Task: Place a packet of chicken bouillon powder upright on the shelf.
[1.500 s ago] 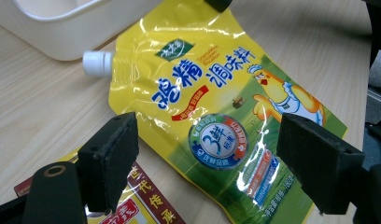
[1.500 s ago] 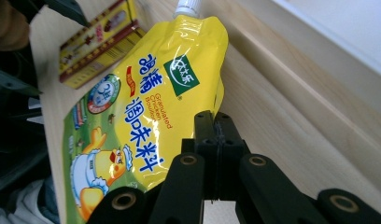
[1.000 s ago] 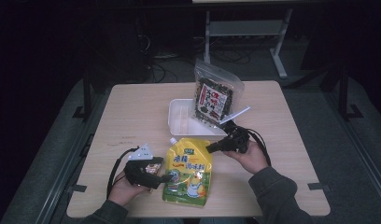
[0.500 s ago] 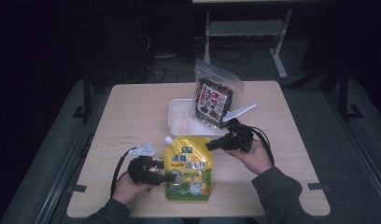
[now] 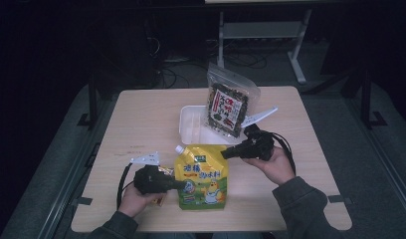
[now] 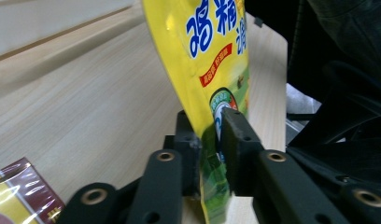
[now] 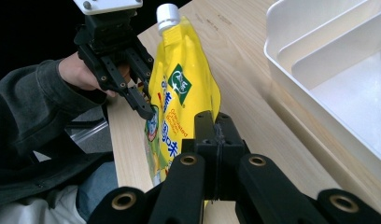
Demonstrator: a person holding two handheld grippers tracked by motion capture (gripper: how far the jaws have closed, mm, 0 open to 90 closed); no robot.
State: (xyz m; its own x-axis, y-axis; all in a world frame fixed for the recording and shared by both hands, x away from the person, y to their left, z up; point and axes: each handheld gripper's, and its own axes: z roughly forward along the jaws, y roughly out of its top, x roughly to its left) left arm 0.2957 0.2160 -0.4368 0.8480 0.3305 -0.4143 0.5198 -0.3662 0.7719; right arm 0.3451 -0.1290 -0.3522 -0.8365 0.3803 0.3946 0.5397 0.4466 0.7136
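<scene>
- Dark room all round, and a pale wooden counter point(image 5: 141, 124) in front of me with a white tray point(image 5: 191, 124) at its middle.
- A clear bag of dark snacks point(image 5: 227, 105) leans in the tray, already inside as far as I can judge.
- The yellow spouted pouch point(image 5: 201, 174) is the thing in hand: it sits on the near part of the counter, between my two hands and just short of the tray.
- My left gripper point(image 6: 209, 149) has just been closing, and its jaws now pinch the lower left edge of the pouch; the left gripper view shows the yellow film squeezed between the two pads.
- My right gripper point(image 7: 215, 126) has its jaws pressed together on the pouch's right edge, seen close in the right gripper view; in the high view it reaches in from the upper right.
- So the grasp looks done on both sides, and the pouch appears raised at its spout end, cap point(image 7: 168, 12) up.
- What is left, I judge: carry the pouch over the rim, set it in the tray beside the snack bag, and let go.
- A small red-and-yellow packet point(image 6: 20, 196) lies on the counter by my left hand, untouched; it may be waiting its turn.
</scene>
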